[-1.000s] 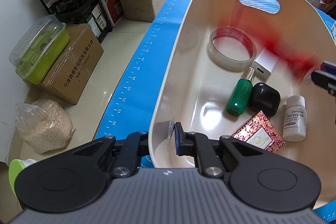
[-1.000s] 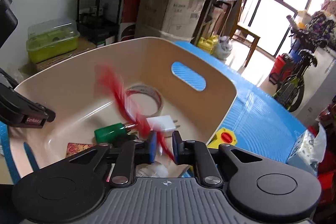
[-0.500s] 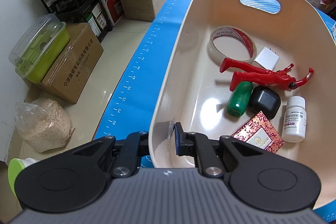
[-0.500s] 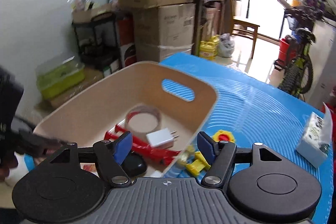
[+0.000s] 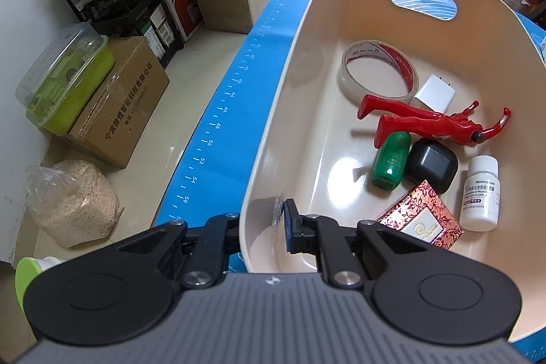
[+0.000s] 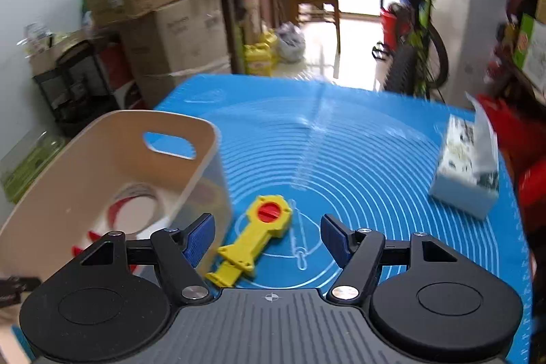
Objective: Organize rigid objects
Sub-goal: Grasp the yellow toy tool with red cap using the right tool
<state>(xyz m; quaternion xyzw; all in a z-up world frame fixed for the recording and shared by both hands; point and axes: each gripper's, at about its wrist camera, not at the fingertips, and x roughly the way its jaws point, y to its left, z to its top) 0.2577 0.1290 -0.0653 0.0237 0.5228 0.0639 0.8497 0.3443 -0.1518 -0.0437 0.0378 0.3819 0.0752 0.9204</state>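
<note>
1. Left wrist view, count: one cream bin (image 5: pixel 293 111) on the blue mat (image 5: pixel 232 111). Inside it, one of each: tape roll (image 5: pixel 378 70), white plug (image 5: pixel 435 95), red figure (image 5: pixel 430 121), green bottle (image 5: pixel 390 161), black case (image 5: pixel 430 165), white pill bottle (image 5: pixel 479 193), red patterned box (image 5: pixel 421 220).
2. Same view, lie of things: the red figure lies flat, long axis across the bin, legs towards the tape roll, arms towards the far right wall. It rests over the plug and touches the top of the green bottle. The green bottle lies on its side, base towards me. The pill bottle also lies down, cap away from me.
3. Same view, my left gripper (image 5: pixel 262 220): clamped on the bin's near rim, one finger outside the wall, the blue pad (image 5: pixel 290 220) inside against it.
4. Right wrist view, count: one yellow toy tool (image 6: pixel 254 236) with a red centre, one tissue pack (image 6: pixel 465 166), both on the mat (image 6: pixel 358 142). The bin (image 6: pixel 102 159) sits at left; the tape roll (image 6: pixel 136 205) shows inside it.
5. Same view, lie: the yellow tool lies flat just beside the bin's outer wall, long axis running from near-left to far-right, round head away from me.
6. Same view, my right gripper (image 6: pixel 268 239): fingers spread wide, nothing between them, held above the yellow tool; whether the left pad (image 6: pixel 199 237) touches the bin I cannot tell.
</note>
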